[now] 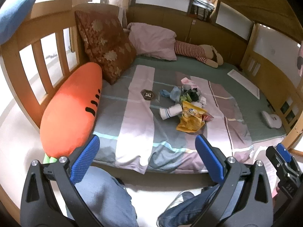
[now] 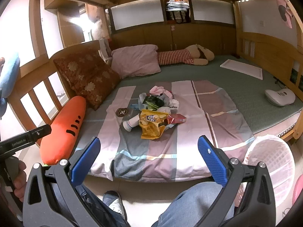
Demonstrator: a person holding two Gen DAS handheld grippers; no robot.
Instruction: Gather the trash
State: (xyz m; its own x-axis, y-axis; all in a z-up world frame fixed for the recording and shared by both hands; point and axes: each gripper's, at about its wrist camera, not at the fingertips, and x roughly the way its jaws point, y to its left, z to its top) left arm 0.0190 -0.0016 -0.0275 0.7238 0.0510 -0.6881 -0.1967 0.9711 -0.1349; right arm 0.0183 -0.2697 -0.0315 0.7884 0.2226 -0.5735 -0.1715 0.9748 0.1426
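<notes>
I am holding the left gripper (image 1: pixel 146 158) low at the foot of the wooden bunk bed (image 1: pixel 62 5), pointing level over the mattress, its blue-padded fingers (image 1: pixel 86 160) spread wide with nothing between them. I am keeping the right gripper (image 2: pixel 148 158) just beside it, to its right, at about the same height and aimed the same way; its blue-padded fingers (image 2: pixel 212 160) are also standing wide apart and gripping nothing. Both are hovering above my blue-jeaned knees (image 2: pixel 191 202), clear of the bedding.

The heap of crumpled trash (image 2: pixel 157 109) is lying in the middle of the grey-and-pink patchwork blanket (image 2: pixel 189 141), well ahead of both grippers: a torn yellow snack bag (image 2: pixel 151 124) is sitting nearest me, a white paper cup (image 2: pixel 130 123) is lying on its side touching the bag's left edge, and a red carton (image 2: pixel 177 118) is resting against the bag's right side. A white plastic lattice basket (image 2: pixel 272 158) is standing on the floor just right of the right gripper. A long orange carrot-shaped plush pillow (image 1: pixel 70 111) is leaning along the slatted bed rail to the left.
</notes>
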